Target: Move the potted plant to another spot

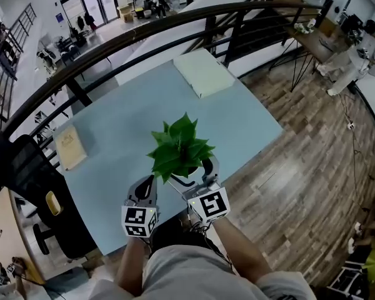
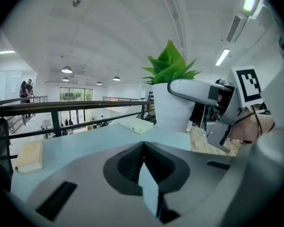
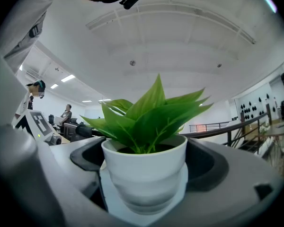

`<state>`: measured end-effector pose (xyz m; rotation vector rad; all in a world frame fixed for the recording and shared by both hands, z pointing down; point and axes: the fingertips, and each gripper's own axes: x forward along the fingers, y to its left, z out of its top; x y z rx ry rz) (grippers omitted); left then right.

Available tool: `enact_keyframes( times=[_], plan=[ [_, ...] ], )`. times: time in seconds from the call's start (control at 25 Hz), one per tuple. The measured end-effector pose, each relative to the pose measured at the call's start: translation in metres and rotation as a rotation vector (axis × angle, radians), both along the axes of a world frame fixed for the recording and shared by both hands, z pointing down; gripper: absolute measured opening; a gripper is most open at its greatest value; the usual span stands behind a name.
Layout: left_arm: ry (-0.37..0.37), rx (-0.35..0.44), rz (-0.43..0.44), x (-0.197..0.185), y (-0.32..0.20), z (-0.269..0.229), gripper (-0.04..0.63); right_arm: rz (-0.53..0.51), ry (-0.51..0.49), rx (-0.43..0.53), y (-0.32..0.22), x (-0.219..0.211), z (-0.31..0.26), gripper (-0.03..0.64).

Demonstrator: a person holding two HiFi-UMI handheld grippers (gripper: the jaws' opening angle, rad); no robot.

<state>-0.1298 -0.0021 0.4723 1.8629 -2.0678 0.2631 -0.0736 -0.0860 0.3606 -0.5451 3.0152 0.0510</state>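
The potted plant [image 3: 144, 174] sits upright between the fingers of our right gripper [image 1: 193, 174], which are closed against its white pot on both sides. It is at the near part of the pale blue table [image 1: 131, 105]. Just beside it, our left gripper [image 1: 148, 184] has its fingers pressed together on nothing. Farther off lie a book [image 1: 70, 147] and a white box [image 1: 203, 72].
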Motion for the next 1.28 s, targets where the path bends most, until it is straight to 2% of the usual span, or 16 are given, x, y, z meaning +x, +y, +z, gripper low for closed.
enact_keyframes(
  times=[0.52, 0.76, 1.28],
  plan=[
    [0.023, -0.036, 0.147, 0.067, -0.027, 0.01, 0.011, 0.142, 0.025, -0.029, -0.029, 0.074, 0.009, 0.519],
    [0.035, -0.055, 0.179, 0.075, -0.038, 0.021, 0.011, 0.189, 0.04, -0.05, -0.037, 0.093, 0.023, 0.52],
    [0.065, -0.094, 0.348, 0.09, -0.085, 0.05, 0.011, 0.362, 0.101, -0.098, -0.084, 0.115, 0.063, 0.52]
  ],
)
